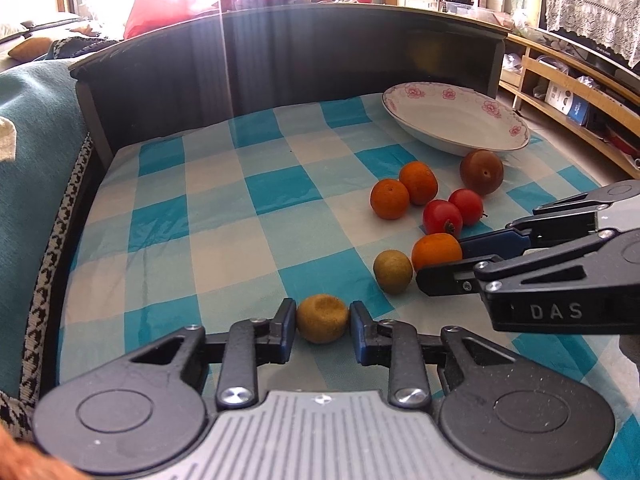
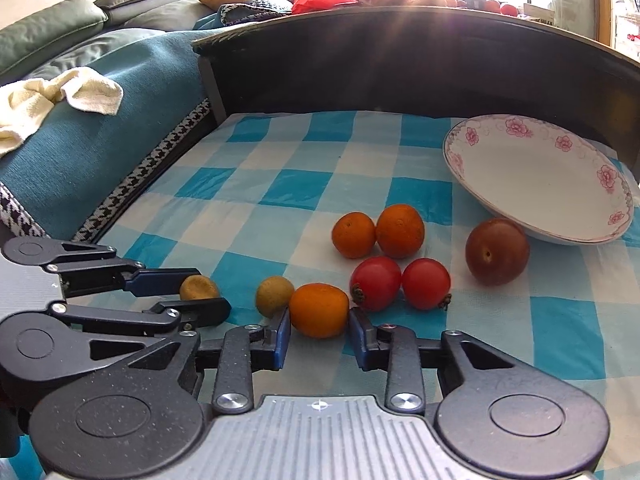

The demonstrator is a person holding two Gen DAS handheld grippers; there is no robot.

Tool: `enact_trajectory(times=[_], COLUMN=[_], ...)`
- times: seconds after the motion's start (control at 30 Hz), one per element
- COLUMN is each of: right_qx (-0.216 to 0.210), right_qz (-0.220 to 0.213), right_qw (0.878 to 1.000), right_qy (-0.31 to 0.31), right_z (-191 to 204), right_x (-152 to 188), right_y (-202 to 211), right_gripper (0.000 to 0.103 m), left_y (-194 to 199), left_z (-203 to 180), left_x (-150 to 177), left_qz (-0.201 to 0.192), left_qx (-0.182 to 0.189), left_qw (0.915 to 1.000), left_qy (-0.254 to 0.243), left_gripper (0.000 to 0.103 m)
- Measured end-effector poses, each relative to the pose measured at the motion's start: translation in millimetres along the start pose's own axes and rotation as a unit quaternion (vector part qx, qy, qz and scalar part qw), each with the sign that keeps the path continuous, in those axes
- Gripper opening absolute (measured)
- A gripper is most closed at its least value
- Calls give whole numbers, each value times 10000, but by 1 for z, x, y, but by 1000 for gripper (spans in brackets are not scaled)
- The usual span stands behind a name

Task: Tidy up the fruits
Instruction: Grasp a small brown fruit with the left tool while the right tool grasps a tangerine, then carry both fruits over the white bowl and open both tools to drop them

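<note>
1. Nearest the front edge of the worktop (image 1: pixel 224 216), the left tool (image 1: pixel 322 320) is clenched on a yellow-brown fruit (image 1: pixel 322 318); its blue pads press both sides, and the fruit rests on the checked cloth (image 1: pixel 192 184), not yet lifted.
2. Just to the right along the same front strip, the right tool (image 2: pixel 319 320) is clenched on an orange (image 2: pixel 319 310), pads touching left and right, the orange also down on the cloth.
3. A second yellow-green fruit (image 2: pixel 274 295) lies touching that orange on its left, between the two tools; nothing holds it.
4. A little farther in, two red fruits (image 2: pixel 400 283) lie side by side, touching, free on the cloth.
5. Behind them, two more oranges (image 2: pixel 378 231) sit pressed together, untouched.
6. Toward the right edge, a dark red-brown plum (image 2: pixel 497 251) rests against the rim of the dish.
7. Farthest, near the back right corner, the flowered dish (image 2: pixel 536 176) stands empty; no fruit is in it.
8. Judged from this, the sorting has barely begun: eight fruits are on the cloth, two of them gripped, none delivered.
9. If the dish is the goal, which I assume, what is left is lifting both gripped fruits, carrying them toward the back right corner, and then fetching the other six.
10. The loose yellow-green fruit touching the gripped orange may roll when that orange rises.
</note>
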State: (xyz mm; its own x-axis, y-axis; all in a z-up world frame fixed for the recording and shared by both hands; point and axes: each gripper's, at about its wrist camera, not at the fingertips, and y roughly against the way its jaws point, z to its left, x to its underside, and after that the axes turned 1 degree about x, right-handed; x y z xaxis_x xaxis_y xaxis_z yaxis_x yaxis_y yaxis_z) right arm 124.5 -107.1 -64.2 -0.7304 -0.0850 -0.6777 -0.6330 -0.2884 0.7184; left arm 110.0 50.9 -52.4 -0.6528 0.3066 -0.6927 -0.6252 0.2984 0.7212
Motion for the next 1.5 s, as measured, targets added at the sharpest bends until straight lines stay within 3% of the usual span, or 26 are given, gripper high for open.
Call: enact_trajectory(times=[0.17,0.6,0.83,1.17,1.5], right_qx=[30,-31,-28,126,606], right_qz=[20,119,140,-248,-387], right_qw=[10000,9999,9999,9994,9962], right_qy=[69,70,49,-197,-499], right_z=[2,2,2,-20,-78], right_x=[3,4,4,-10,-39], right_y=[8,2,5,43,56], right_gripper=[26,27,26,25,25], left_y=[2,3,2,5,-35], left_z=[-2,-12,-17,-54,-86], left_x=[-1,5,-3,-44,-102], left_qz=[50,30,208,-175,-337], left_qx=[86,-132,-181,70,202], left_qw=[9999,9998,9996,9992,9986], left_qy=[-12,-132,-106,-350,-354], left_gripper=[38,39,38,38,37])
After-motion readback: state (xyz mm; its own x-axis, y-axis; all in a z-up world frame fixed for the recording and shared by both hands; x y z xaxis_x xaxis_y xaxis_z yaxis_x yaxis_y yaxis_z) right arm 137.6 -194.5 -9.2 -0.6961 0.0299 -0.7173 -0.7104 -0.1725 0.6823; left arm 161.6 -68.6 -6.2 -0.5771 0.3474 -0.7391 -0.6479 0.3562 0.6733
